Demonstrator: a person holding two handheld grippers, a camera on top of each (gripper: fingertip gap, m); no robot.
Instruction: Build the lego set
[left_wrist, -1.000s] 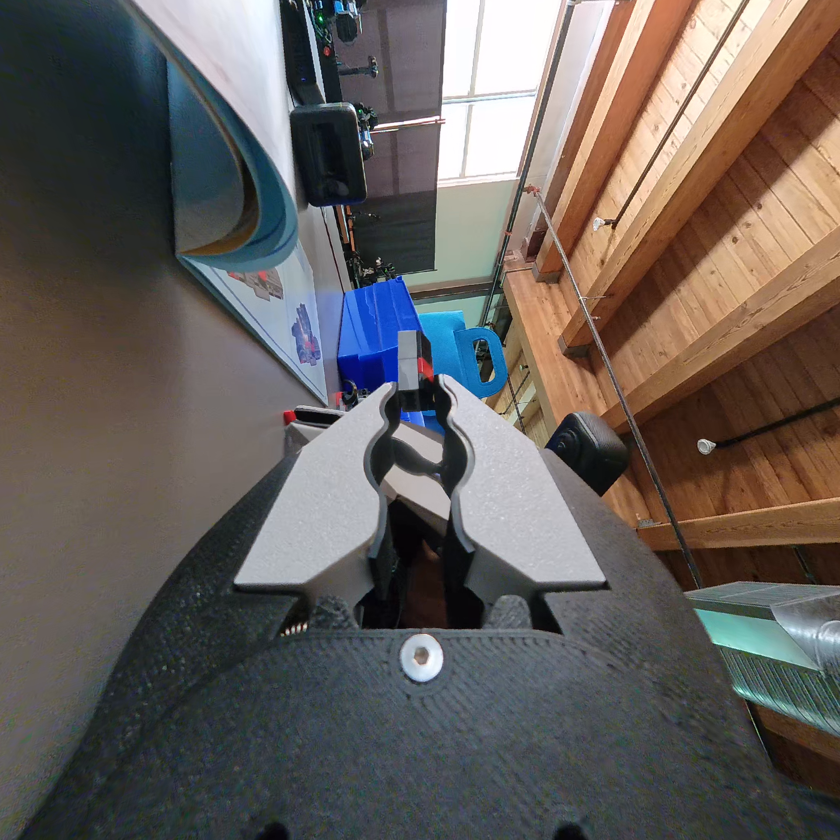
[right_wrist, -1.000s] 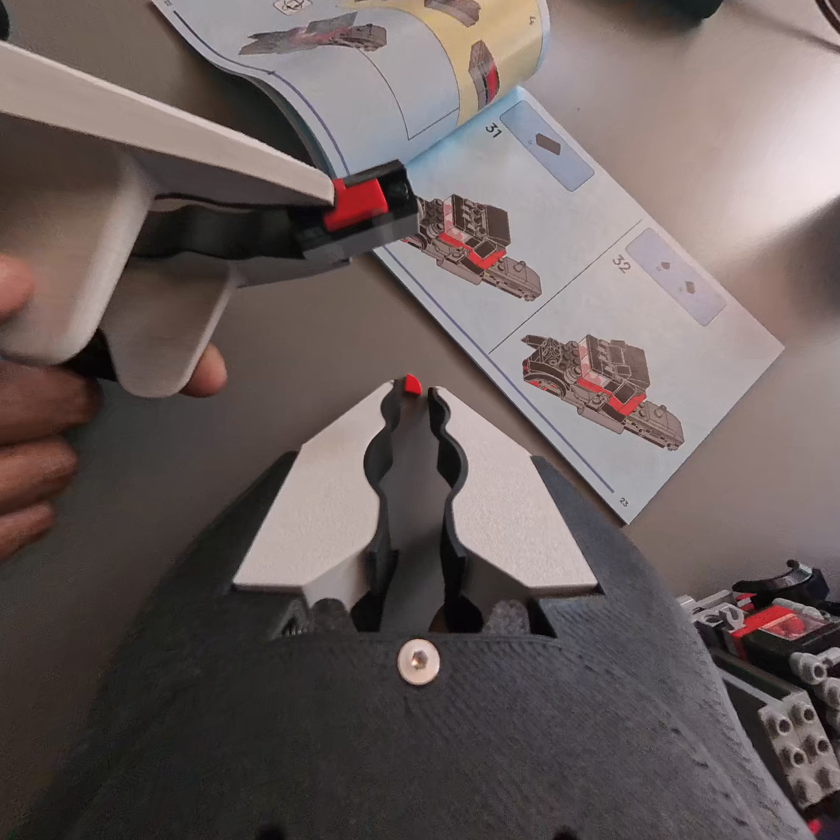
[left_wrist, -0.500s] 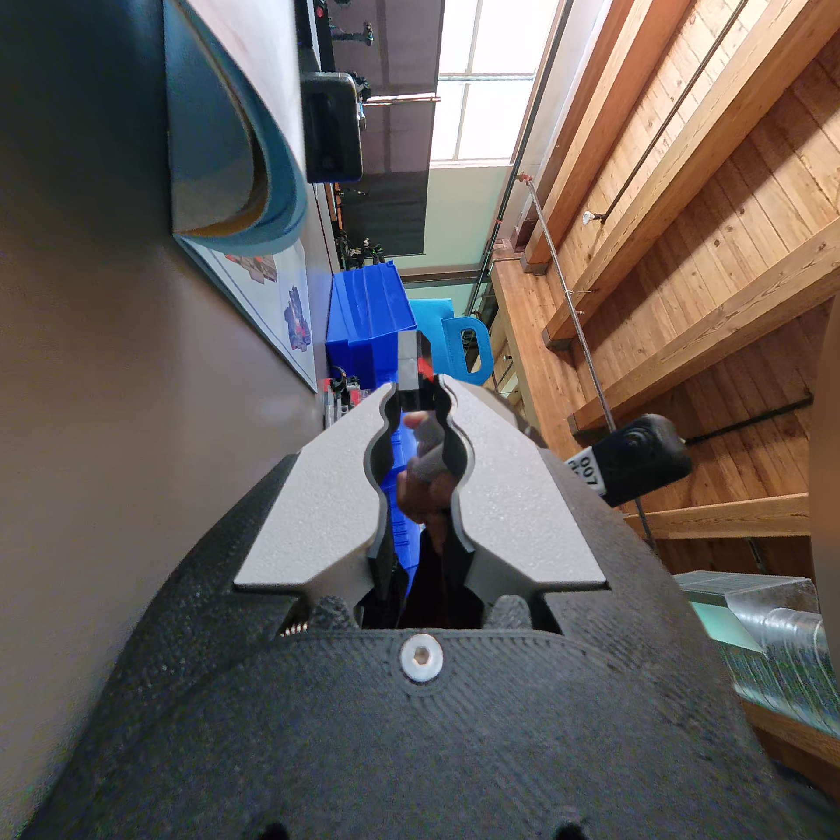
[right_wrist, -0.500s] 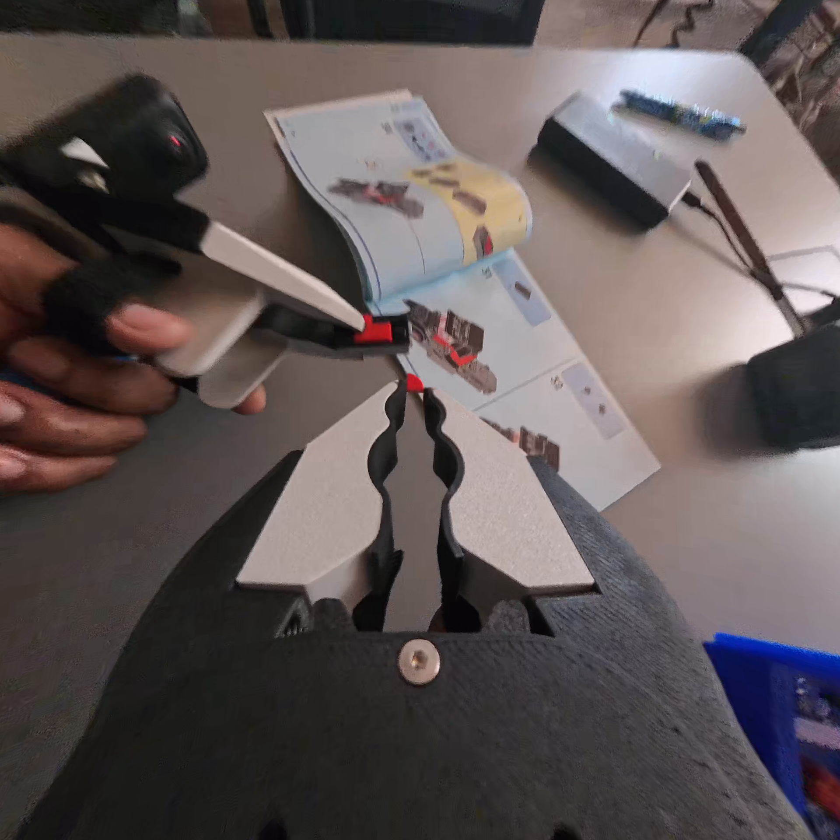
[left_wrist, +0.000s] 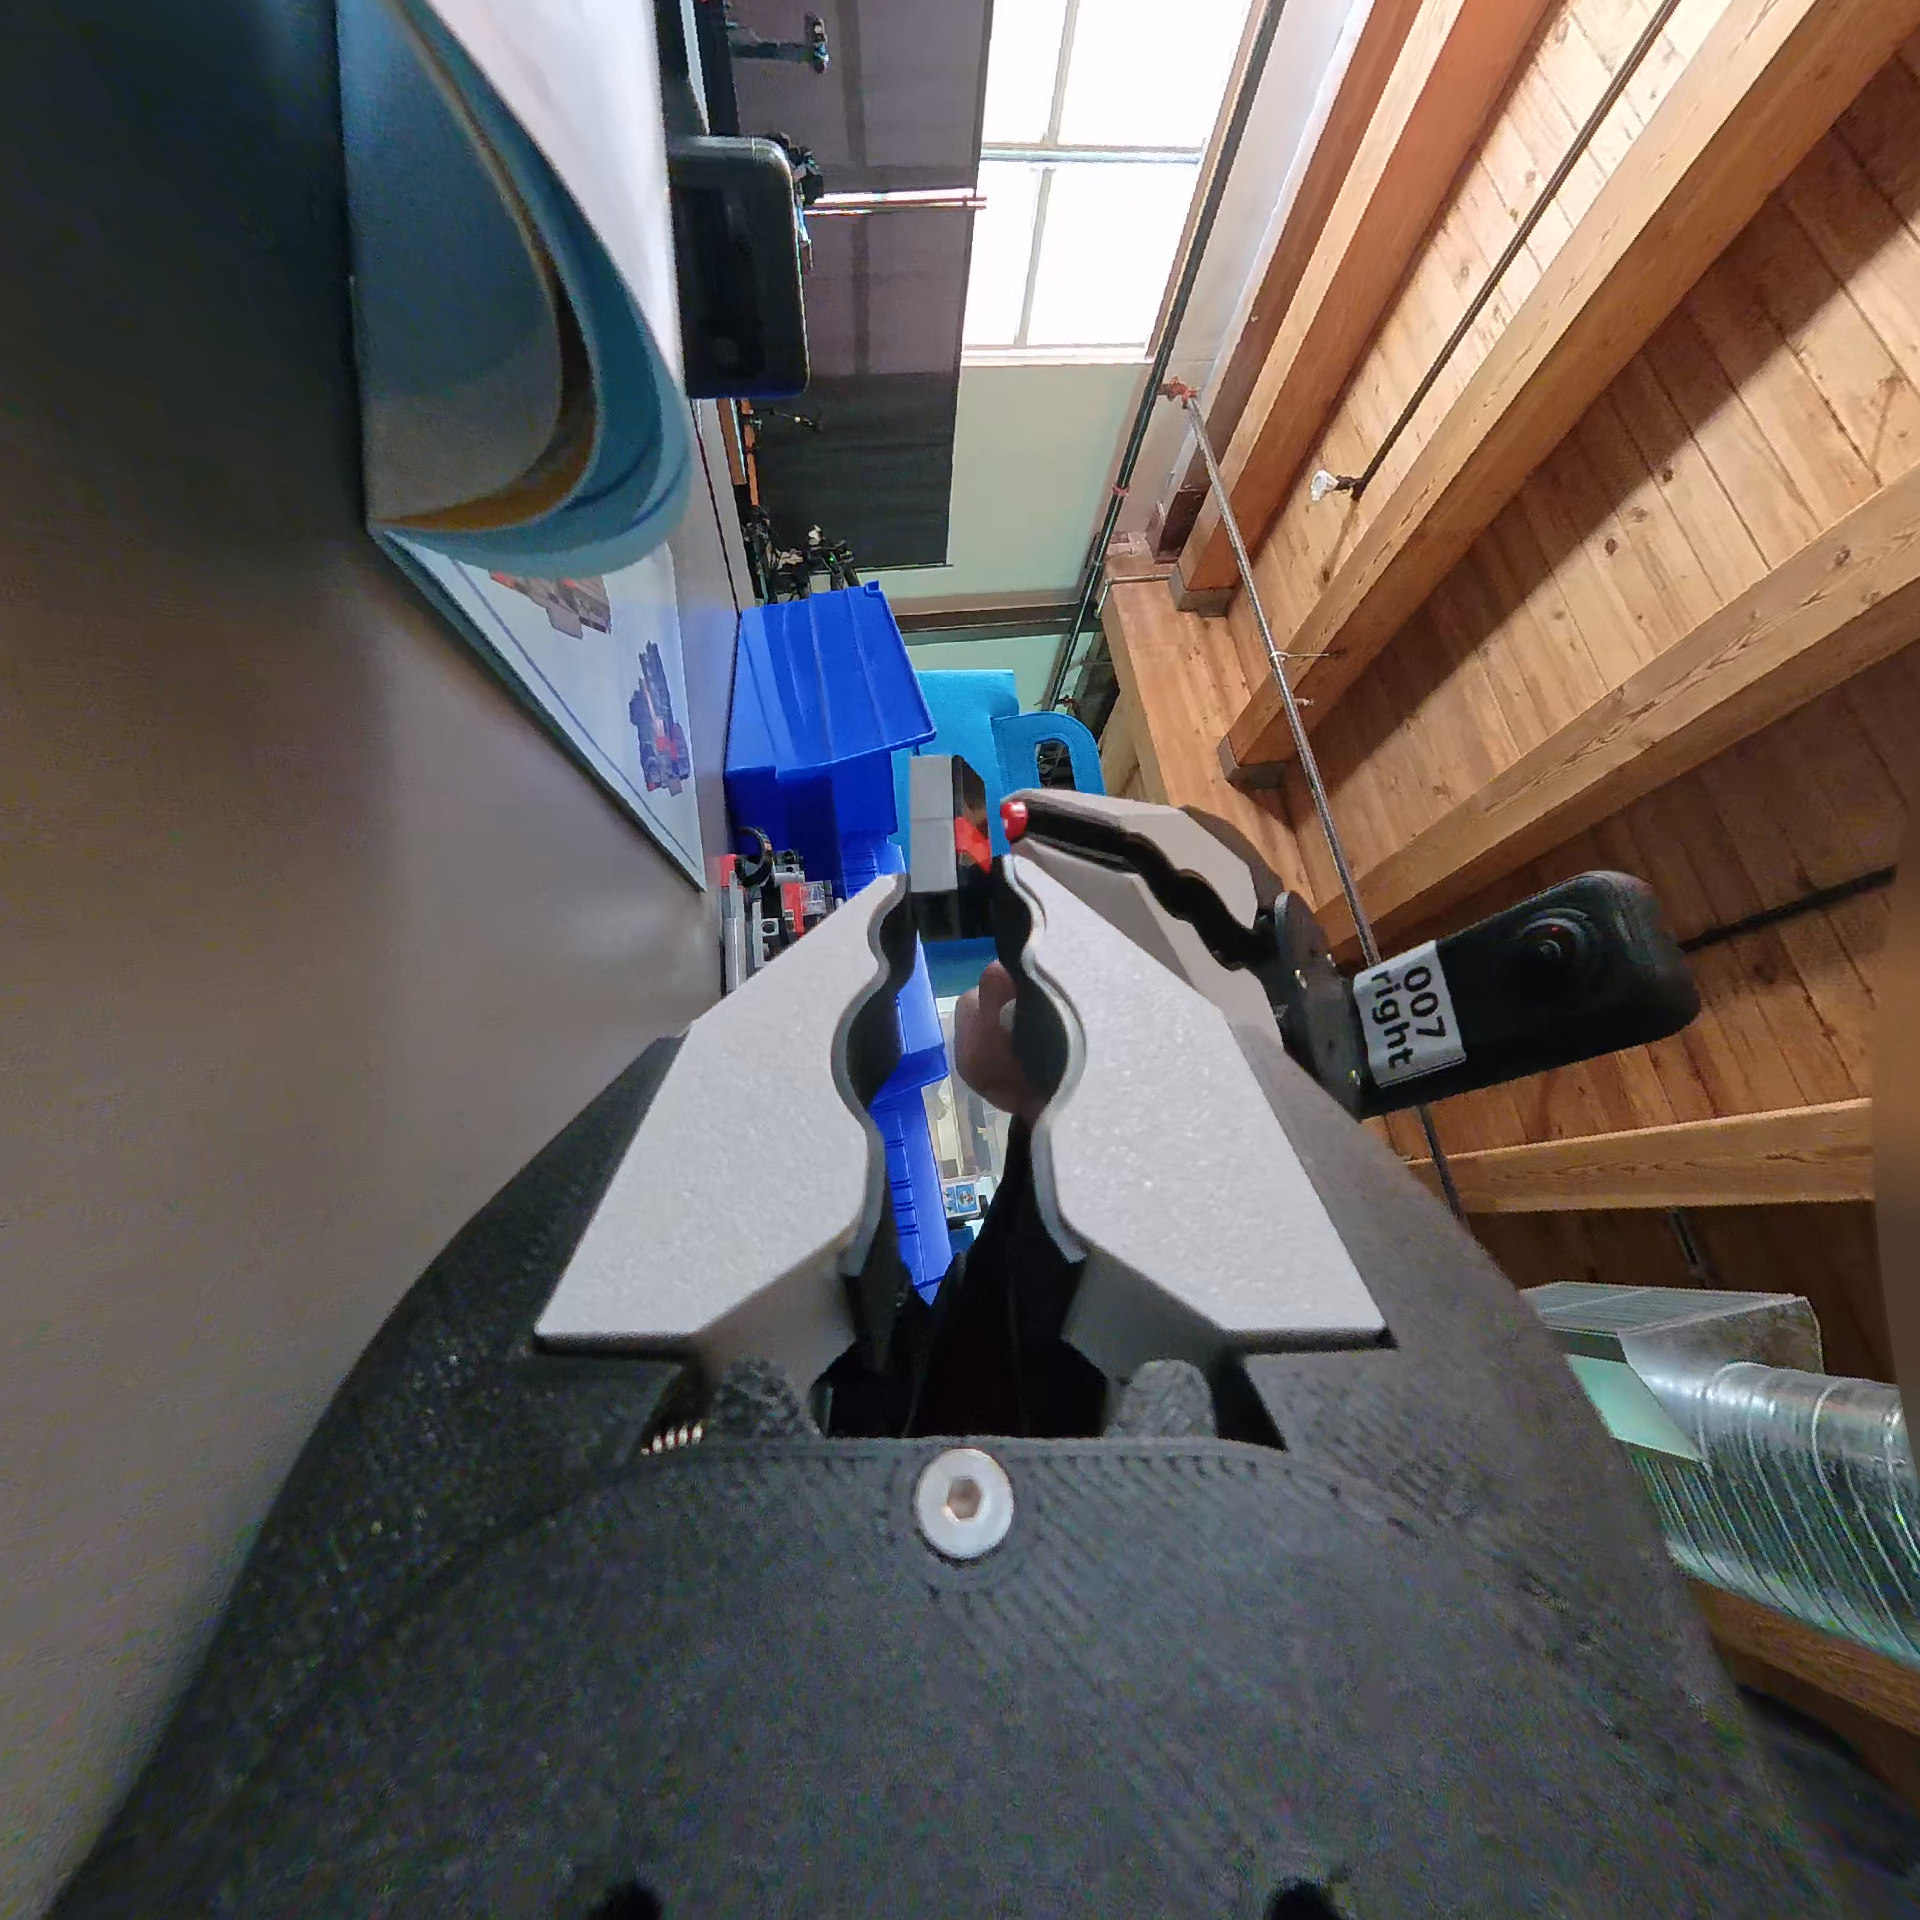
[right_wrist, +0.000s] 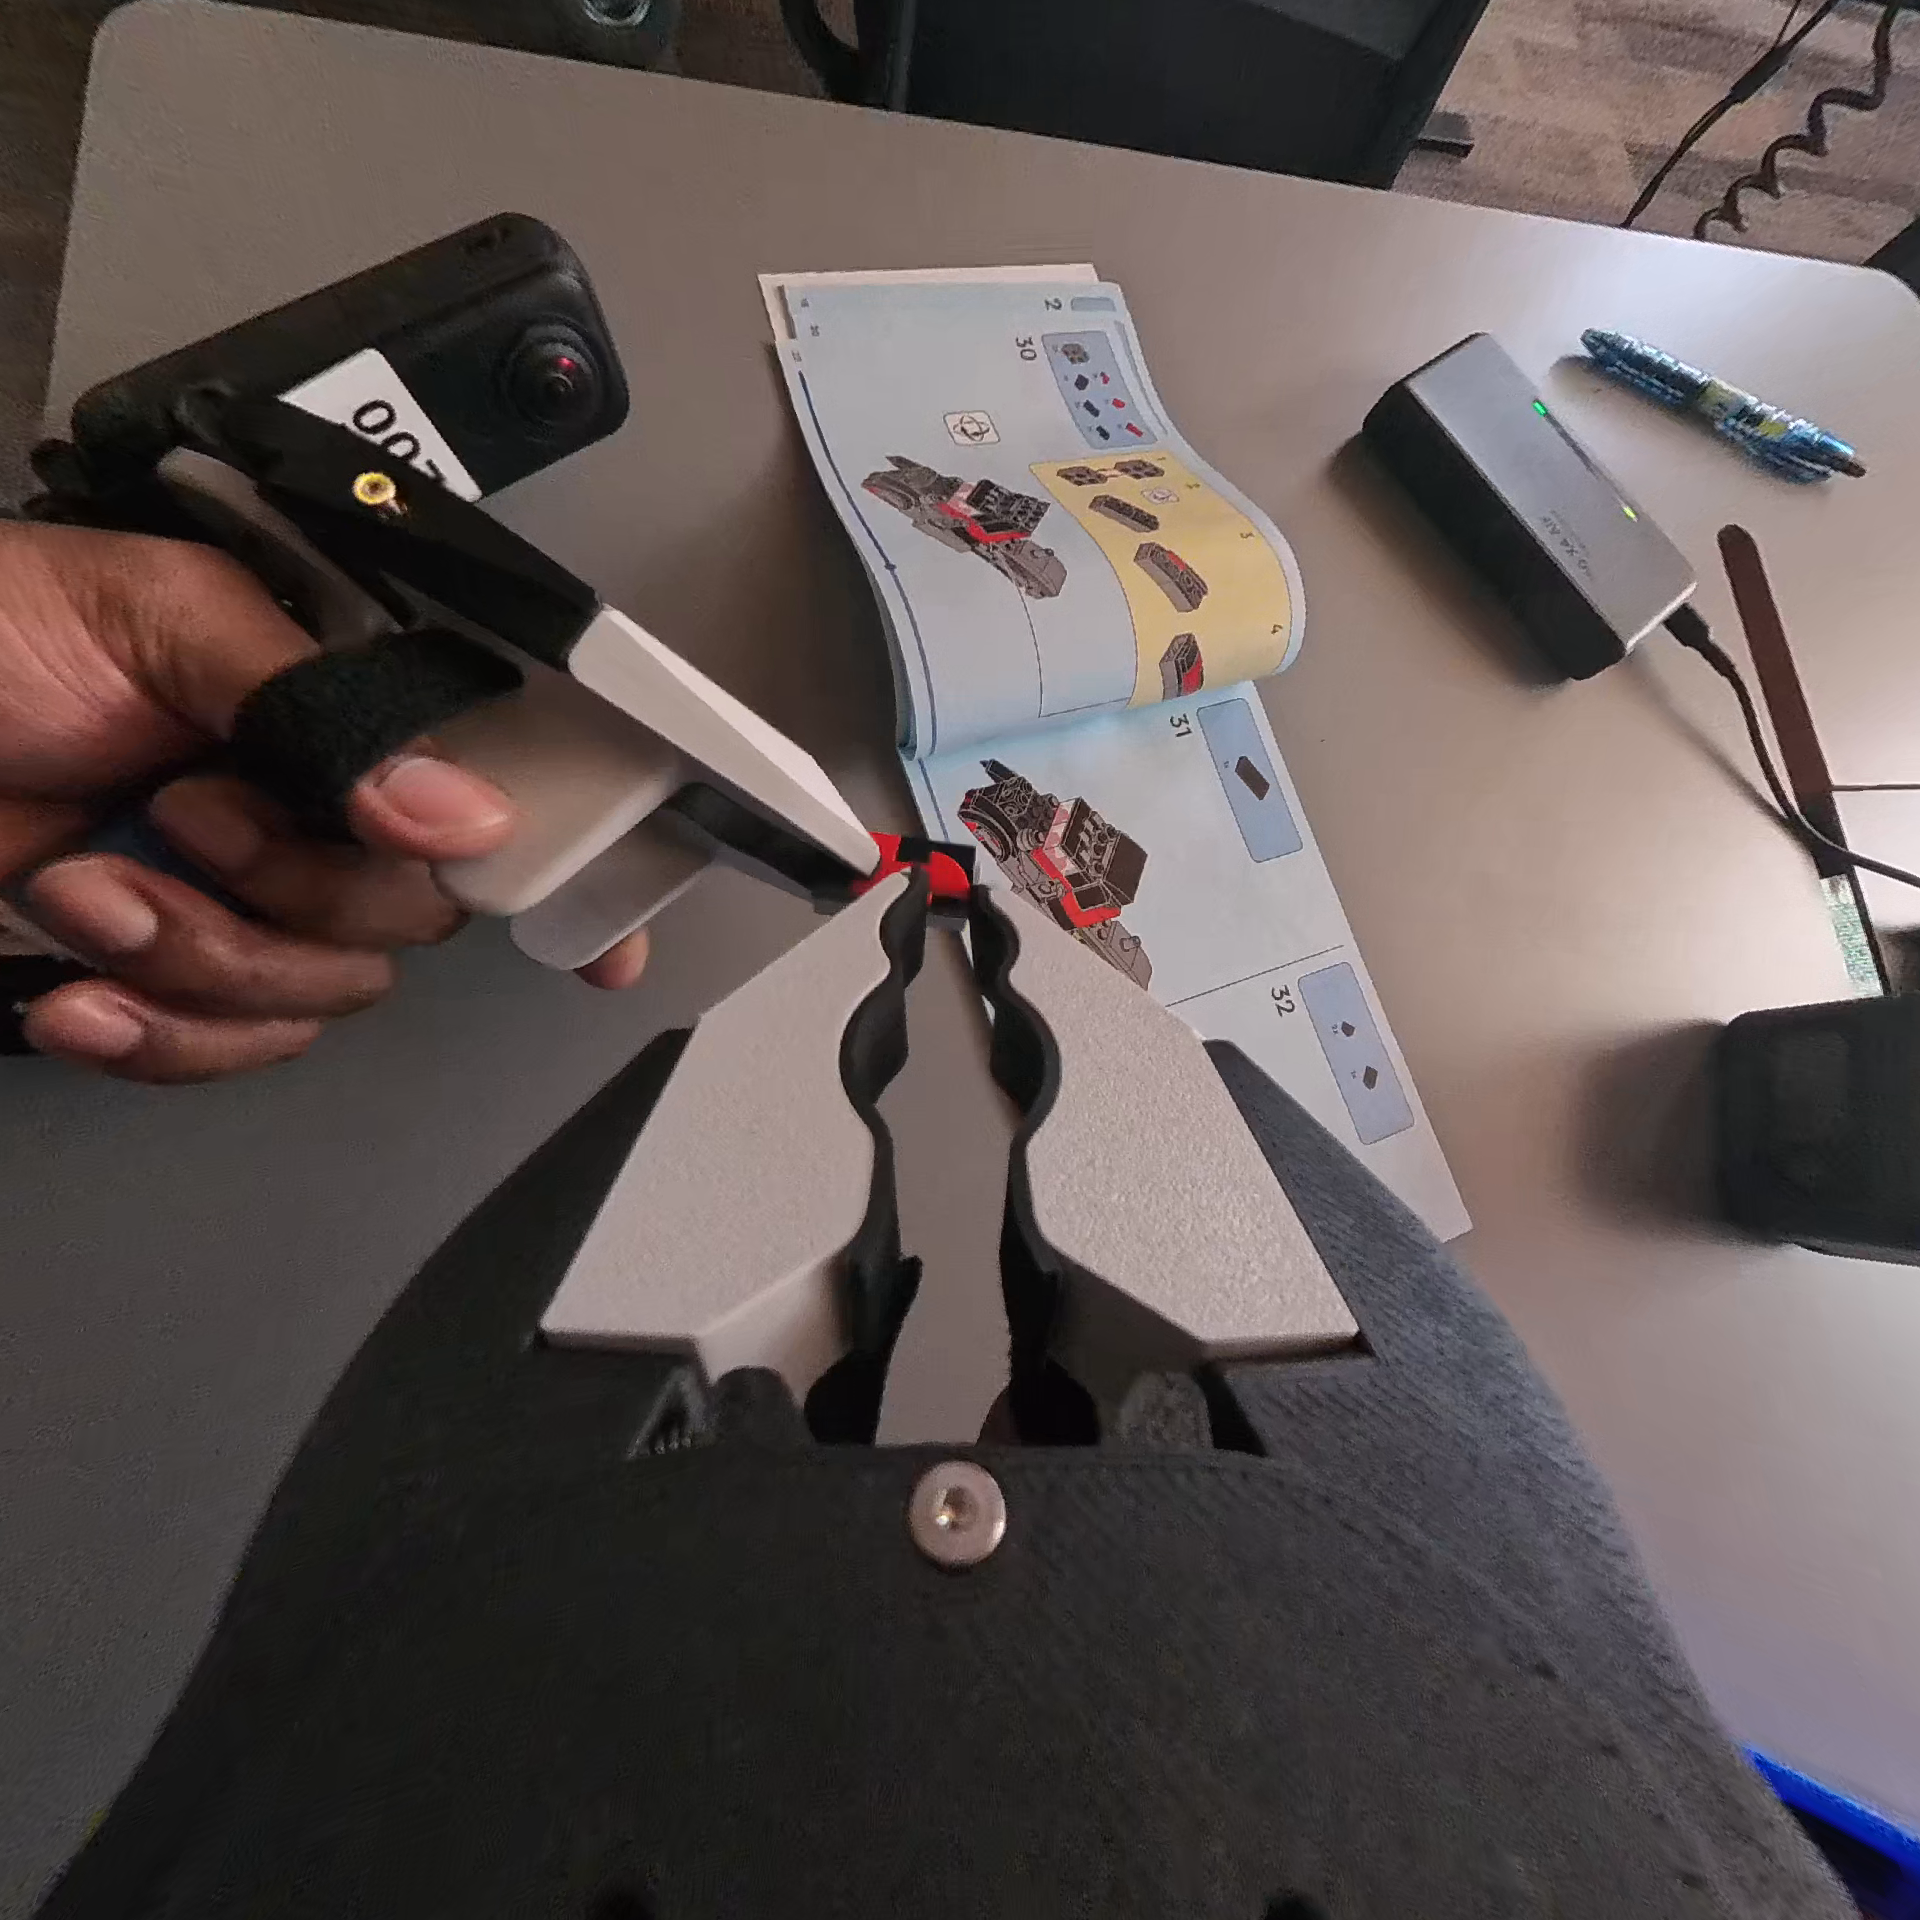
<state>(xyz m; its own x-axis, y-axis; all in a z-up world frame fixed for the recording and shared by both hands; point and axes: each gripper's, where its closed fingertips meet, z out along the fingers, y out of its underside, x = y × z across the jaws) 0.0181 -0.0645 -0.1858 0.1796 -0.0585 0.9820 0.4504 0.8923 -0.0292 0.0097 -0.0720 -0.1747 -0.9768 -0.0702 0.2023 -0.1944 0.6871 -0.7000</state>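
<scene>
My left gripper (left_wrist: 954, 883) is shut on a small grey, black and red lego sub-assembly (left_wrist: 935, 831) and holds it above the table. In the right wrist view a hand holds this gripper (right_wrist: 868, 868) at the left, with the sub-assembly (right_wrist: 896, 854) at its tip. My right gripper (right_wrist: 943, 896) is shut on a small red piece (right_wrist: 948, 871). The piece is pressed against the sub-assembly's end. In the left wrist view the right gripper (left_wrist: 1023, 823) comes in from the right with the red piece (left_wrist: 1015, 817) at its tip.
An open instruction booklet (right_wrist: 1091, 665) lies on the grey table (right_wrist: 312, 1195) under both grippers. A black adapter (right_wrist: 1527, 509), a pen (right_wrist: 1720, 410), cables and a dark object (right_wrist: 1818, 1122) lie to the right. A blue bin (left_wrist: 821, 707) and a part-built model (left_wrist: 764, 894) stand farther off. Only a small space, under 4 cm, lies between the two pairs of fingers. Left tips and right tips are each some 30 cm from the black adapter (right_wrist: 1527, 509).
My right gripper has moved up and forward with the red piece until it meets the sub-assembly in my left gripper. The left gripper has stayed shut and almost still.
</scene>
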